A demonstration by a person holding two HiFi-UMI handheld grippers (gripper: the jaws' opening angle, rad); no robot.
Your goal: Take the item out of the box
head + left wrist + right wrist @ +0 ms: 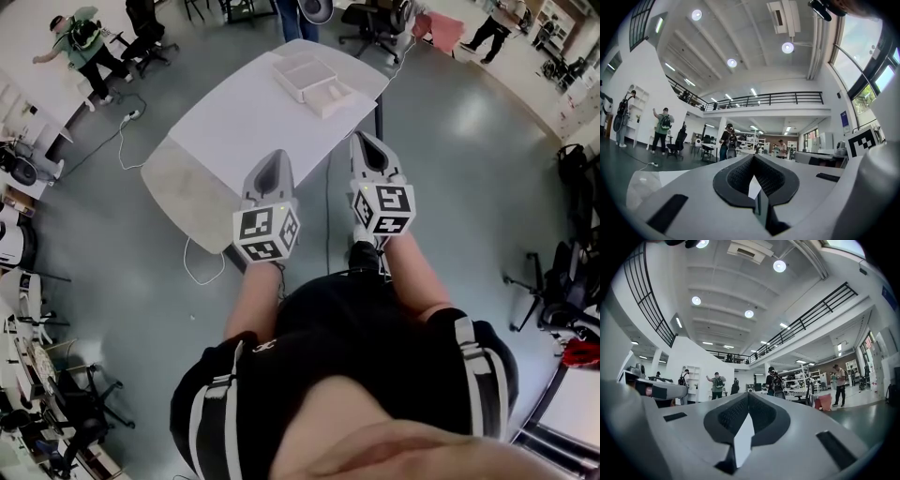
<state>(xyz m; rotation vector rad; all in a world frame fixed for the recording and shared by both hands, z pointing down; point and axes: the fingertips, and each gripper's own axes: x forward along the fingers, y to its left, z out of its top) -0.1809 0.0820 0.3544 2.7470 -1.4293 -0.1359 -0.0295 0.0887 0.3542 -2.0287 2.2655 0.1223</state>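
Observation:
A white box (302, 75) lies at the far end of the white table (239, 122); a pale tan part (333, 97) adjoins its right side, and I cannot tell what is inside. My left gripper (275, 156) hangs over the table's near edge, pointing level toward the box, well short of it. My right gripper (364, 139) is beside it over the table's right edge. In the left gripper view the left gripper (753, 157) has its jaws closed tip to tip with nothing between them. The right gripper (748, 394) looks the same in the right gripper view, shut and empty.
A beige mat (183, 192) covers the table's near left corner. A white cable (202, 272) loops on the grey floor beneath it. Office chairs (375, 23) and people (84, 47) stand beyond the table. Desks and gear line the left wall.

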